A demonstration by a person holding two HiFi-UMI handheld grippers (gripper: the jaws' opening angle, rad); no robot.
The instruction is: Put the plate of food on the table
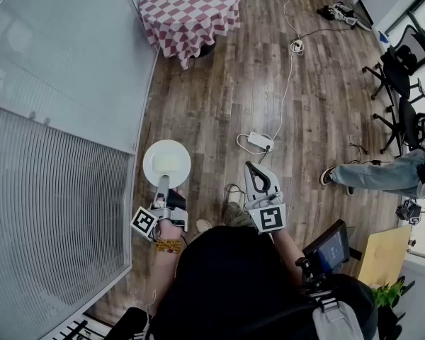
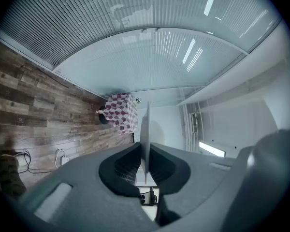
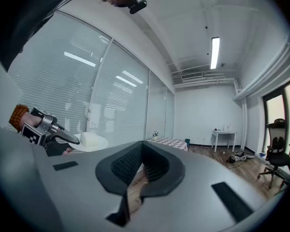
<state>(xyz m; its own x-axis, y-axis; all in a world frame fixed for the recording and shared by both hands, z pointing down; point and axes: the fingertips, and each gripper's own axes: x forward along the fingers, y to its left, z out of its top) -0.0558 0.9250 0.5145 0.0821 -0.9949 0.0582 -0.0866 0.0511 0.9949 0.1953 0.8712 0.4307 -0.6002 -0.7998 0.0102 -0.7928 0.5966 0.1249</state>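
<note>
Glass wall [image 1: 64, 83]: runs along the left side, close to the carried load, so a sideways swing could knock the plate rim on it. Left gripper [image 1: 162, 183]: jaws pinch the near rim of the plate [image 1: 153, 153], seen edge-on between them in the left gripper view [image 2: 145, 129]; this one grip at the edge bears the whole weight. Plate: white and round, held out in the air above the floor ahead of the person, roughly level. Food [image 1: 168, 163]: a pale block lying loose near the plate's middle; any droop of the far rim would probably slide it off, and a slackened pinch would drop plate and all. Table [image 1: 191, 9]: round with a red checked cloth, well apart at the far end of the room, so a long carry remains and every step is likely to jolt the grip. Right gripper [image 1: 251, 168]: jaws pressed together on nothing and apart from the plate, giving it no support. Power strip [image 1: 261, 142] and cable [image 1: 289, 83]: lie on the floor ahead, just right of the straight line to the table, and a foot drifting that way could catch and cause a stumble. Seated person's leg [image 1: 372, 172]: far right, clear of the route.
</note>
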